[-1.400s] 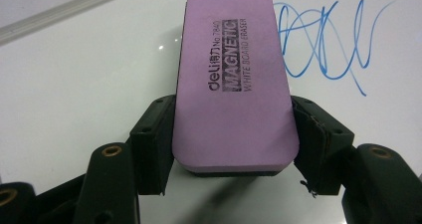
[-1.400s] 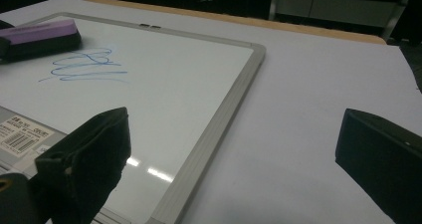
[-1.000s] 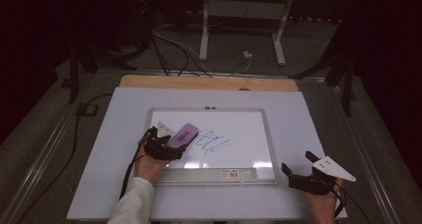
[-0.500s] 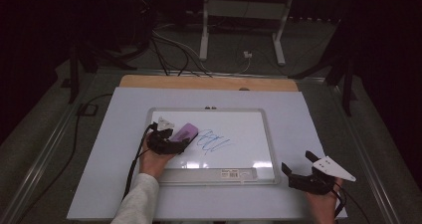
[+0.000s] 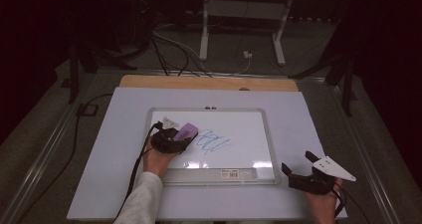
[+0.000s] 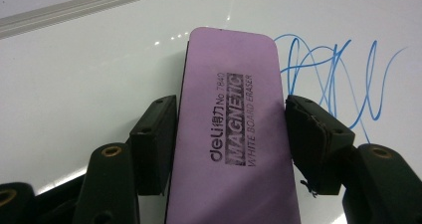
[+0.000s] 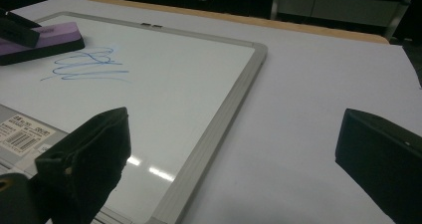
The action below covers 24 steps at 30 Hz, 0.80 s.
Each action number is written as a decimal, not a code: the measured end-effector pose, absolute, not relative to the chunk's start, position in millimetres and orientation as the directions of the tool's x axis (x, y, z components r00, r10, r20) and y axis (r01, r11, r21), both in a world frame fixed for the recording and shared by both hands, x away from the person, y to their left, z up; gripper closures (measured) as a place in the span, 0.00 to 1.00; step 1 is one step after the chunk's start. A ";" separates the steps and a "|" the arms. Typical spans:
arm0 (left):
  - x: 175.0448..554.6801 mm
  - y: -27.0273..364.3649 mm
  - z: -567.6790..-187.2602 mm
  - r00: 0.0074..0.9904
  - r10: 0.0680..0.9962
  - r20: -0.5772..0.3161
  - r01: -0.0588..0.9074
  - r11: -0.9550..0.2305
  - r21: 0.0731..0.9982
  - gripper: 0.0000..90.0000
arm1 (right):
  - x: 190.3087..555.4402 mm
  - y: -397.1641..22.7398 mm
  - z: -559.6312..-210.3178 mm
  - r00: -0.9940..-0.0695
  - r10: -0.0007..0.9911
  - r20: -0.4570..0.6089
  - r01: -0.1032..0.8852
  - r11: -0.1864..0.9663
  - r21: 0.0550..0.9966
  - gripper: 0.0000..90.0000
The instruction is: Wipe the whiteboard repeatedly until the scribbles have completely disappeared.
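Left hand-held gripper [image 6: 231, 134] grasps the purple eraser [image 6: 234, 129]: in the left gripper view both black pads sit against the eraser's long sides, one on each, with the printed top face between them. Its jaws have just been closing, and the eraser is between them. That eraser lies flat on the whiteboard [image 5: 249, 154], in the board's left part, with the blue scribble [image 5: 213, 142] just beside it toward the board's middle. From the eraser, the glossy white surface runs bare past the scribble to the right frame rail and down to the lower rail with its barcode sticker [image 5: 234, 173]; the upper-left corner of the frame is near, so room on that side is short. The whiteboard sits on a pale sheet [image 5: 109, 149] that covers the tabletop [image 5: 209, 82], whose wooden far edge shows beyond it. Compared with a second ago, the left hand-held gripper has shifted only slightly and the eraser lies in nearly the same spot beside the scribble. Right hand-held gripper [image 5: 303, 169] rests off the board near its lower right corner, on the pale sheet, its jaws released and wide apart, nothing between them, well apart from the eraser.
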State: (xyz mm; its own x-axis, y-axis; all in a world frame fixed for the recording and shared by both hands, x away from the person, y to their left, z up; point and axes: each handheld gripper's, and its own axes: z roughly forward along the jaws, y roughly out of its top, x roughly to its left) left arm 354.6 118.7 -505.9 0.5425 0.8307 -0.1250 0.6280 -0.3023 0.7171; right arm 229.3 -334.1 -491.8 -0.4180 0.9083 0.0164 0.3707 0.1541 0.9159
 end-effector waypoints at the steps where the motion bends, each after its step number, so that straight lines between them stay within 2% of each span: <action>1: 354.7 118.4 -505.7 0.542 0.831 -0.124 0.629 -0.303 0.716 0.46 | 229.3 -334.1 -491.8 -0.418 0.908 0.016 0.370 0.154 0.916 0.01; 14: 346.1 101.5 -503.4 0.594 0.798 -0.103 0.610 -0.362 0.705 0.46 | 230.4 -332.5 -492.6 -0.421 0.907 0.019 0.374 0.155 0.914 0.01; 18: 339.6 92.5 -501.4 0.625 0.778 -0.064 0.582 -0.410 0.702 0.46 | 230.2 -332.1 -492.5 -0.421 0.907 0.019 0.374 0.154 0.914 0.01; 21: 345.4 95.9 -499.8 0.576 0.817 -0.029 0.598 -0.397 0.696 0.46 | 230.0 -331.9 -492.4 -0.421 0.907 0.019 0.375 0.155 0.914 0.01; 24: 355.3 106.8 -499.0 0.507 0.861 -0.030 0.636 -0.350 0.688 0.46 | 229.8 -332.9 -492.2 -0.419 0.908 0.019 0.373 0.153 0.915 0.01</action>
